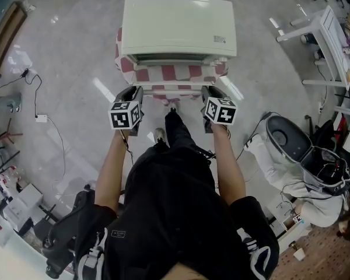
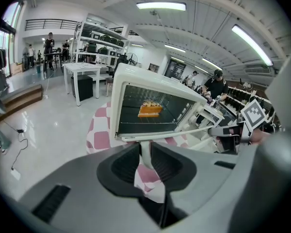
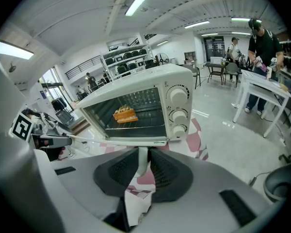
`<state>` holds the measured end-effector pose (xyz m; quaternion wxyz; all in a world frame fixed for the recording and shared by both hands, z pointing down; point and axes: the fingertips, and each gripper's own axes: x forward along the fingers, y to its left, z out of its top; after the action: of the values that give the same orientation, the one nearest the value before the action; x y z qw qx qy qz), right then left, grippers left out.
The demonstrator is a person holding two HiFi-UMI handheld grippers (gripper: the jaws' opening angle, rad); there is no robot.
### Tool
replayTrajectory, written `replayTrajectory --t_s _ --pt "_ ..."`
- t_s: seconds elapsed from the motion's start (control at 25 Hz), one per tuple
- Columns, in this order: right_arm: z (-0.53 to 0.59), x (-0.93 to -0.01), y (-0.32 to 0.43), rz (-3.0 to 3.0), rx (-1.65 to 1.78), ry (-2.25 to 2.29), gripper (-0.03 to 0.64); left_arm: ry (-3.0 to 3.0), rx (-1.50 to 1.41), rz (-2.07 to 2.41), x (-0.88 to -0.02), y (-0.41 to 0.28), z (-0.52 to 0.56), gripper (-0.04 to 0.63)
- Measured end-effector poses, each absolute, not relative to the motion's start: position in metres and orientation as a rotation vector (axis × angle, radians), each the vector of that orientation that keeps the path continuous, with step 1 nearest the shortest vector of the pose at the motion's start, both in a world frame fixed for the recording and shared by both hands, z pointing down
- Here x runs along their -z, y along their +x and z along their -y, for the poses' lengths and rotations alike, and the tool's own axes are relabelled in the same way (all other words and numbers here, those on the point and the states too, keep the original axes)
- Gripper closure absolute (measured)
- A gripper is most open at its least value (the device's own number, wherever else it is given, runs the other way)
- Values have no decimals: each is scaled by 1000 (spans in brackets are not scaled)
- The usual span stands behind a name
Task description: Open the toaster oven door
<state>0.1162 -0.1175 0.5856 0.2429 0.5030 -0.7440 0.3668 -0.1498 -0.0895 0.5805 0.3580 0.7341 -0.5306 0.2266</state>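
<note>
The cream-white toaster oven (image 1: 178, 25) stood squarely on a pink-and-white checked cloth (image 1: 126, 65), its front toward the person, with three round knobs (image 3: 178, 114) stacked down the right side of its face. Its door (image 3: 131, 141) was swung down on the bottom hinge to about level, so from the front it showed as a thin pale edge under the open cavity and the wire rack inside was in plain sight. The door's white handle (image 3: 142, 159) ran along the outer edge, nearest the person.
</note>
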Motion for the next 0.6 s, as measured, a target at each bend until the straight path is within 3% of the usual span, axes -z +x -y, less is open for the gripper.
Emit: replayTrajectory --t_s 0.6 --pt "87 -614 118 2021 -971 1356 525 1892 -622 1359 -608 -147 60 517"
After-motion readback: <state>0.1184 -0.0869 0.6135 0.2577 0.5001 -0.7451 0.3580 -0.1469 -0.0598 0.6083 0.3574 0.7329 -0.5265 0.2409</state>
